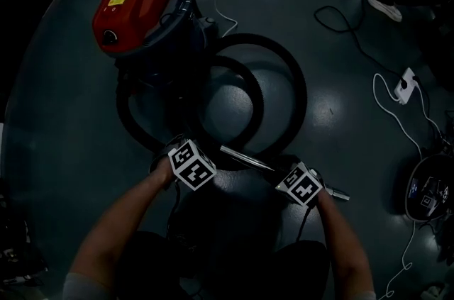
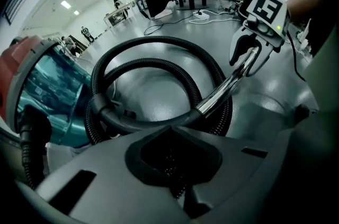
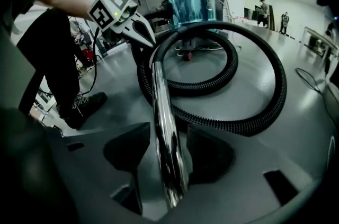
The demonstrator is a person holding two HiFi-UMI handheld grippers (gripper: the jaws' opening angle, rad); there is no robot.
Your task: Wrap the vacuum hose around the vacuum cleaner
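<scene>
The metal tube [image 3: 161, 106] was straddled loosely by the open right gripper [image 3: 167, 150], presumably for regrasping; the left gripper [image 2: 170, 164] was closed, apparently empty.

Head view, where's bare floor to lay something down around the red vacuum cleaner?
Bare grey floor lies left of the red vacuum cleaner, and between the coiled black ribbed hose and the white power strip at right. Crowded: beside the cleaner, where hose loops overlap, and along the chrome tube.
</scene>
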